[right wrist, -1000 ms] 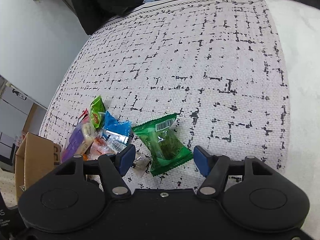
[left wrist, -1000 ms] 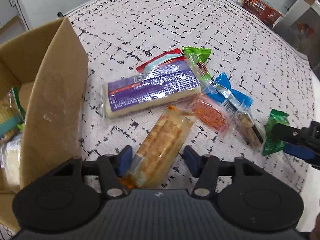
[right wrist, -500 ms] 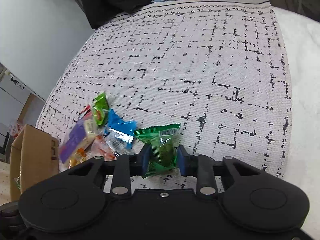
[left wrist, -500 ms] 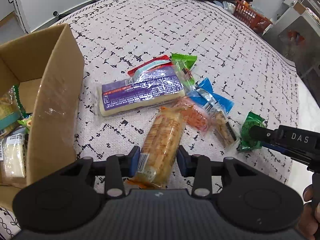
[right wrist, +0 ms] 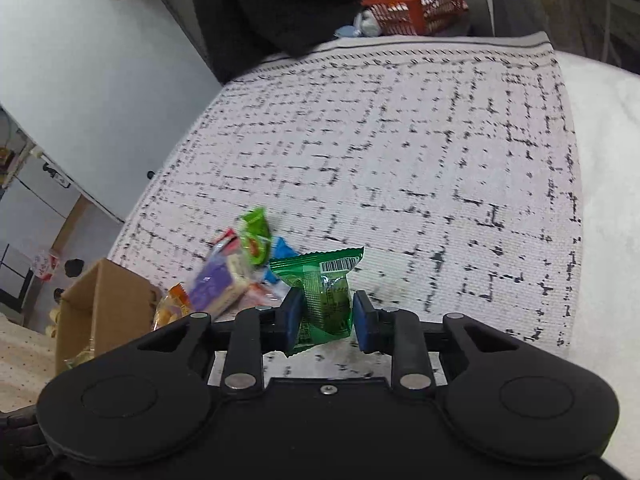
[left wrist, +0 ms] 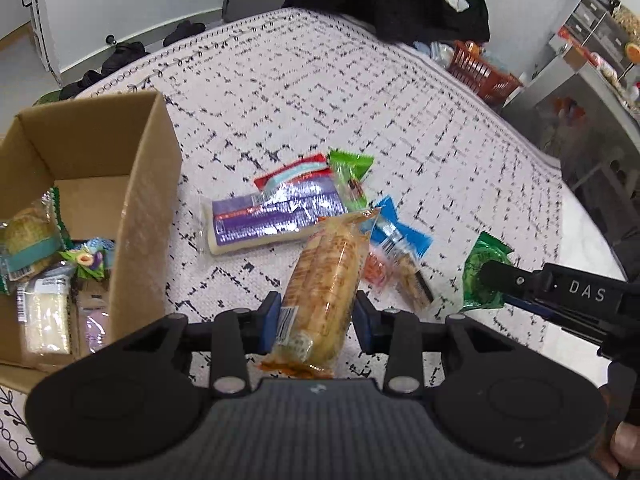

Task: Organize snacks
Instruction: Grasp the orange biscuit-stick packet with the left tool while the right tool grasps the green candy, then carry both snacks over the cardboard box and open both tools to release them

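Two grips: left gripper (left wrist: 314,316) clamped mid-length on brittle cracker pack (left wrist: 324,284); right gripper (right wrist: 325,320) pinching light, crinkly green packet (right wrist: 326,292).

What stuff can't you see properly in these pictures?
- Cardboard box, left wrist view: its near end is hidden behind the left gripper, and its left side runs off the picture edge.
- Green packet, right wrist view: the print is too small and blurred to read.
- Orange snack, left wrist view: mostly hidden under the long biscuit pack.
- Orange basket, right wrist view: contents too far away to identify.
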### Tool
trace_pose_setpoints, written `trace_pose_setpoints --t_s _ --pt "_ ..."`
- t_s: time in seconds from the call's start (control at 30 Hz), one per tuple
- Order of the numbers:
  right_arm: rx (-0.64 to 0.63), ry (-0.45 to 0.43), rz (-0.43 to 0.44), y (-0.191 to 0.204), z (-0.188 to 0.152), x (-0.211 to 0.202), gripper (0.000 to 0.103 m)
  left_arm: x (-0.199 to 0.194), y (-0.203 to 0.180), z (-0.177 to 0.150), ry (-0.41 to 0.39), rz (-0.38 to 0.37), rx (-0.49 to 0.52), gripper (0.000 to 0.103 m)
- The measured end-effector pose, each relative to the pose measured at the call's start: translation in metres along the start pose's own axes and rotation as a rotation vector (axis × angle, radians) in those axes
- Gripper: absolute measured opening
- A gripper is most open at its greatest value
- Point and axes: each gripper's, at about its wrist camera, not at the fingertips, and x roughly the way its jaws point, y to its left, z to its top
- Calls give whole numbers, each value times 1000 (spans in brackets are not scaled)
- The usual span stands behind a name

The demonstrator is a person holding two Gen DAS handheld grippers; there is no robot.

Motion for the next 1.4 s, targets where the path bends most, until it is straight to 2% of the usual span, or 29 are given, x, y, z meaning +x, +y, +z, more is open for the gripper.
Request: trace_pose_setpoints --t_s 0.67,1.4 --pt "-81 -46 84 83 0 -19 27 -66 40 23 -149 -19 -74 37" --pt "-160 -39 85 174 -18 -11 27 -85 131 34 -187 -33 -203 37"
